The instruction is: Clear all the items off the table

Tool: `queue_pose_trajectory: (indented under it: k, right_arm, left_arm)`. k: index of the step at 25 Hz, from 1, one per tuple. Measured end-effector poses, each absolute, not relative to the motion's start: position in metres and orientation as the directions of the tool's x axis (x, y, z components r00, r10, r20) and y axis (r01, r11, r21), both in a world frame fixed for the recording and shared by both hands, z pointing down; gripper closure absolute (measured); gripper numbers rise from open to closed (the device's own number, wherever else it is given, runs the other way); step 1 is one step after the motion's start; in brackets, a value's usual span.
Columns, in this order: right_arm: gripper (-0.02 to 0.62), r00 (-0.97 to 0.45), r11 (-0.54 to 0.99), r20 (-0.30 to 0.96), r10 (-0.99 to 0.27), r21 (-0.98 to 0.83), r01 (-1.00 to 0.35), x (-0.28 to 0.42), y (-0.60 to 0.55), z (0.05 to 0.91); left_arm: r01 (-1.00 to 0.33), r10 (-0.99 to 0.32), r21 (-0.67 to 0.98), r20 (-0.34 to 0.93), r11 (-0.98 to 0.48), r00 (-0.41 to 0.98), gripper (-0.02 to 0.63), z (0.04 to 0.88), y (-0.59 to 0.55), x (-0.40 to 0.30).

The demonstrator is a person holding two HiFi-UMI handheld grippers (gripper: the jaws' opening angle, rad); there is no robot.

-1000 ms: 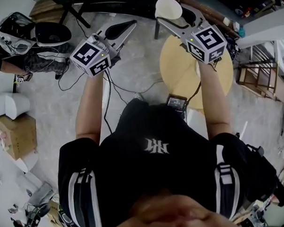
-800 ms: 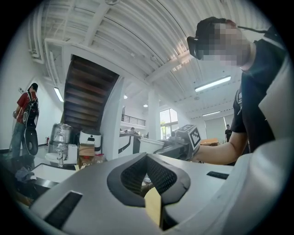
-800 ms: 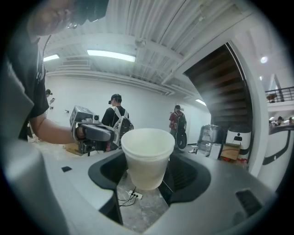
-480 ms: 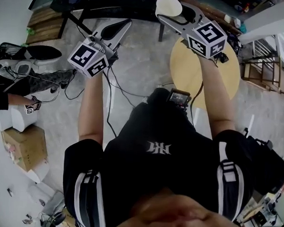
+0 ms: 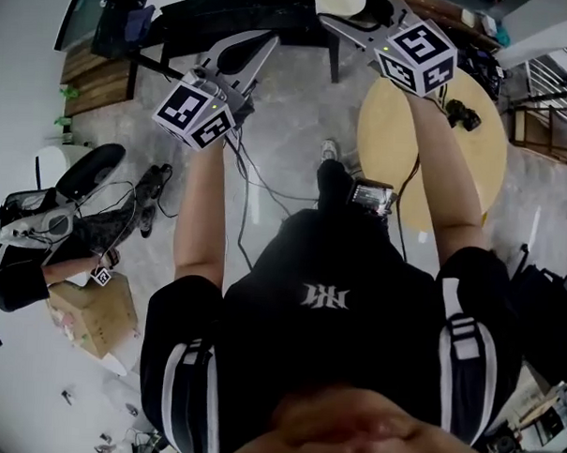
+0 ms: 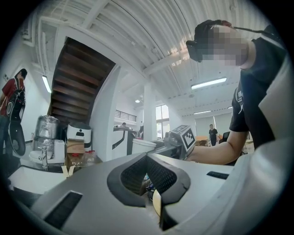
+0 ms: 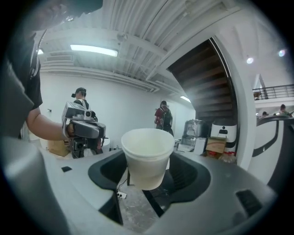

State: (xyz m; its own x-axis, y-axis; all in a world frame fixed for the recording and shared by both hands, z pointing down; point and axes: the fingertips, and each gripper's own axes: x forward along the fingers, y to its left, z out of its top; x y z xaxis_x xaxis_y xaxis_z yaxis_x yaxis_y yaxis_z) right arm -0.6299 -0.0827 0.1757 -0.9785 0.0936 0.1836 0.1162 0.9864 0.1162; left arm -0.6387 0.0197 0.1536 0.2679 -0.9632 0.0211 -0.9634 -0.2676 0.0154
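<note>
My right gripper (image 5: 354,8) is shut on a white paper cup (image 5: 337,0), held upright in the air at the top of the head view. In the right gripper view the cup (image 7: 146,153) sits between the two dark pads, gripped by its sides. The round wooden table (image 5: 483,173) lies below and to the right of that arm, with a small black object (image 5: 462,114) on it. My left gripper (image 5: 244,52) is raised over the floor to the left with its jaws together and nothing in them. In the left gripper view its tips (image 6: 147,156) meet.
A black desk frame (image 5: 208,11) stands ahead of both grippers. Cables (image 5: 257,187) trail over the grey floor. A seated person (image 5: 37,276) and a cardboard box (image 5: 92,316) are at the left. A stair and appliances show in the right gripper view.
The whole head view has swung: the round table has slid right and the floor and black desk have come in ahead. Both grippers stay raised and the cup stays held.
</note>
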Motion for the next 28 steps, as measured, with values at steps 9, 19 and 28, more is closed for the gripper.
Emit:
queue_pose_trajectory:
  k: [9,19,28]
  right_arm:
    - [0.301,-0.972,0.994,0.228,0.050,0.084,0.070,-0.697,-0.189,0.242]
    - [0.301,-0.943,0.995,0.321,0.086,0.023,0.099,-0.799,-0.240,0.354]
    - [0.301,-0.920,0.991,0.379,0.104,0.036,0.126,-0.831,-0.257,0.407]
  left_arm:
    - [-0.961,-0.956,0.030,0.095,-0.276,0.278,0.594,0.220,-0.089,-0.701]
    - [-0.966,-0.952,0.085,0.170,-0.243,0.255,0.594,0.307,-0.148,-0.771]
    - [-0.971,-0.950,0.117,0.211,-0.209,0.229,0.594,0.360,-0.170,-0.799]
